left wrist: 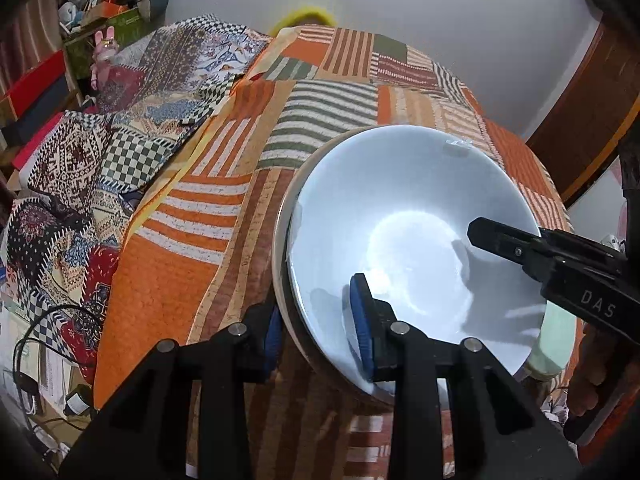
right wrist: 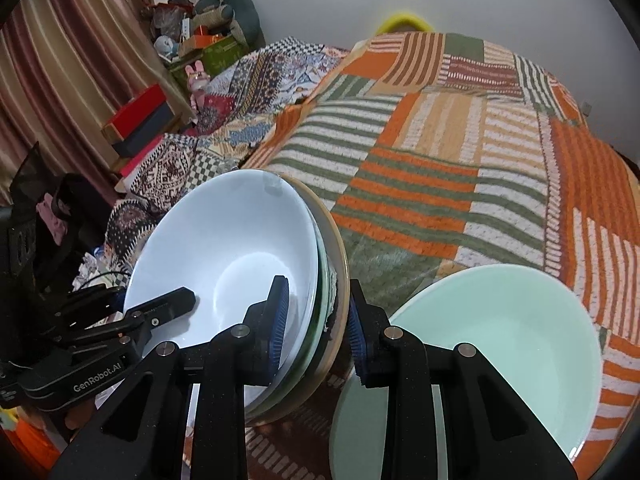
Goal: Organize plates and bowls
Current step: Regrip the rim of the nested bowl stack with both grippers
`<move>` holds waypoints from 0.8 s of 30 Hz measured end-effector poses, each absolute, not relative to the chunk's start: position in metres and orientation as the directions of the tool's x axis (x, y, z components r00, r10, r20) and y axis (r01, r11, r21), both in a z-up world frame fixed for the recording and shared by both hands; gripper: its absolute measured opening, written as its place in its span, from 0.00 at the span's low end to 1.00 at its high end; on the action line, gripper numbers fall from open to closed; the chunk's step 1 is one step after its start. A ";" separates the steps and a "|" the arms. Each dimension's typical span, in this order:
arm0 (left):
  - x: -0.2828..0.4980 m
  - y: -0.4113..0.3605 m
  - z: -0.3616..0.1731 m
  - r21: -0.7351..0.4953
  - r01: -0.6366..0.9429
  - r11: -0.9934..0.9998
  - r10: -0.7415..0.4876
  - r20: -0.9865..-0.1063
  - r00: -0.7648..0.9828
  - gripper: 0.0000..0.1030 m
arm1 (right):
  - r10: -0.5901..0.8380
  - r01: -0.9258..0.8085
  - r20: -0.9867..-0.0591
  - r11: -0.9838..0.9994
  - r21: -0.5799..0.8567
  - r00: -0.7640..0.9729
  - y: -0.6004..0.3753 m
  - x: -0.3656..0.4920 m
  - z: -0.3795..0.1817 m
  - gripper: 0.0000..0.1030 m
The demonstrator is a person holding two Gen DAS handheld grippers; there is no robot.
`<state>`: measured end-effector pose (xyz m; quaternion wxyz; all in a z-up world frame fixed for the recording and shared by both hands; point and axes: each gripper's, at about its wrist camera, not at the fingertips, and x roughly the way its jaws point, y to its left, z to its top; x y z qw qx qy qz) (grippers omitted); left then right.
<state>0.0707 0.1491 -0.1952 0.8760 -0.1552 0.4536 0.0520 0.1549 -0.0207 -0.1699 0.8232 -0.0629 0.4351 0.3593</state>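
White and glossy, the bowl (left wrist: 408, 240) sits on top of a small stack of dishes (right wrist: 330, 280) over the striped orange quilt (right wrist: 440, 168). The left gripper (left wrist: 320, 328) has its jaws around the near rim of this stack, one blue pad inside the bowl and one outside. The right gripper (right wrist: 318, 320) holds the opposite rim in the same way. Just beside the stack, on its right, lies a pale green bowl (right wrist: 500, 336).

"DAS" on right tongs (left wrist: 500, 240), "GenRobot.AI" on left tongs (right wrist: 168, 304)
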 end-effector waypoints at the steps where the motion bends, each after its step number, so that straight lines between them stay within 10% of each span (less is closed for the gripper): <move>1: 0.071 0.148 -0.193 -0.222 -0.230 0.948 -0.048 -0.810 0.585 0.31 | 0.539 -0.646 -0.757 0.734 0.208 0.369 -0.022 0.154 -0.167 0.25; 24: 0.068 0.099 -0.137 -0.191 -0.144 0.971 -0.055 -0.762 0.645 0.30 | 0.543 -0.603 -0.701 0.772 0.201 0.462 -0.079 0.140 -0.129 0.25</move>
